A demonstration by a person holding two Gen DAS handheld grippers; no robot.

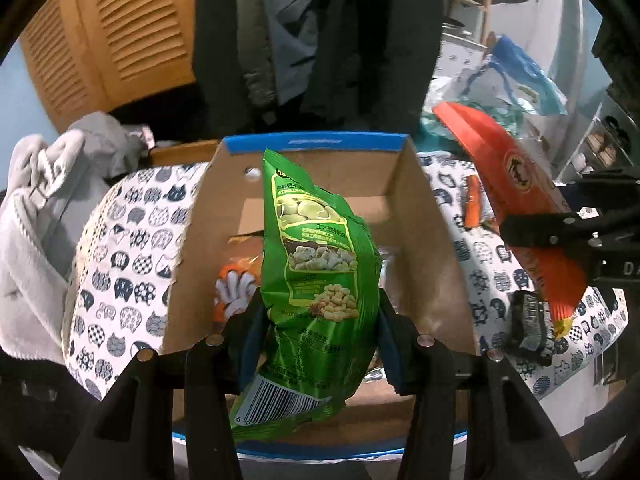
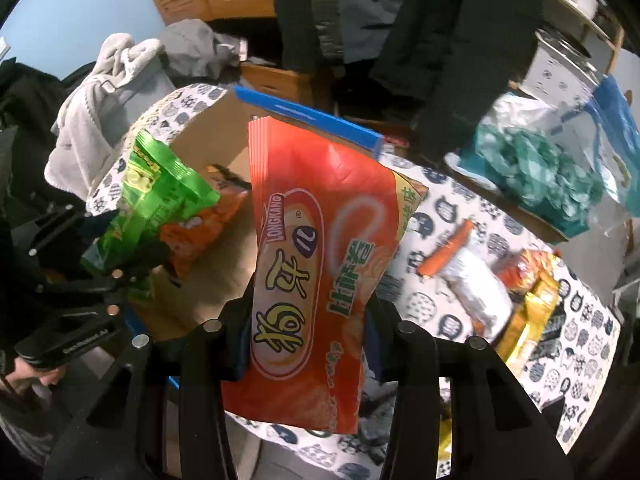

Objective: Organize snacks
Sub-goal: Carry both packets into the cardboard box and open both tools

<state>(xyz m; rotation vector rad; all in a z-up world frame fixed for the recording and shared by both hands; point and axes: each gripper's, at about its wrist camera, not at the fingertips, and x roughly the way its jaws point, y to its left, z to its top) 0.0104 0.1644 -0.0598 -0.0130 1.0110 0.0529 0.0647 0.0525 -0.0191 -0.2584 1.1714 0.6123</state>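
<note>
Your left hand-held gripper [image 1: 320, 320] is squeezing a green bag [image 1: 316, 264] low on its body, and the bag hangs right over the open box [image 1: 424, 216]. Your right hand-held gripper [image 2: 308, 320] is squeezing a red bag [image 2: 320, 248] around its middle. That bag is just right of the box, partly over its near corner.

Both bags look light, puffy and crinkly. The shiny wrap may slip, and the snacks inside could crack, so I think a soft hold on the body is best. The flat sealed end would also be a good spot to pinch.

The box is brown card with a blue rim [image 1: 316, 142]. It sits on a surface with a cat-print cloth [image 1: 128, 260]. Inside the box lies an orange bag [image 2: 200, 232], down at the bottom under the green bag. Most of the box floor is bare.

Right of the box, more snacks [image 2: 520, 280] lie on the cloth, not yet put away.
</note>
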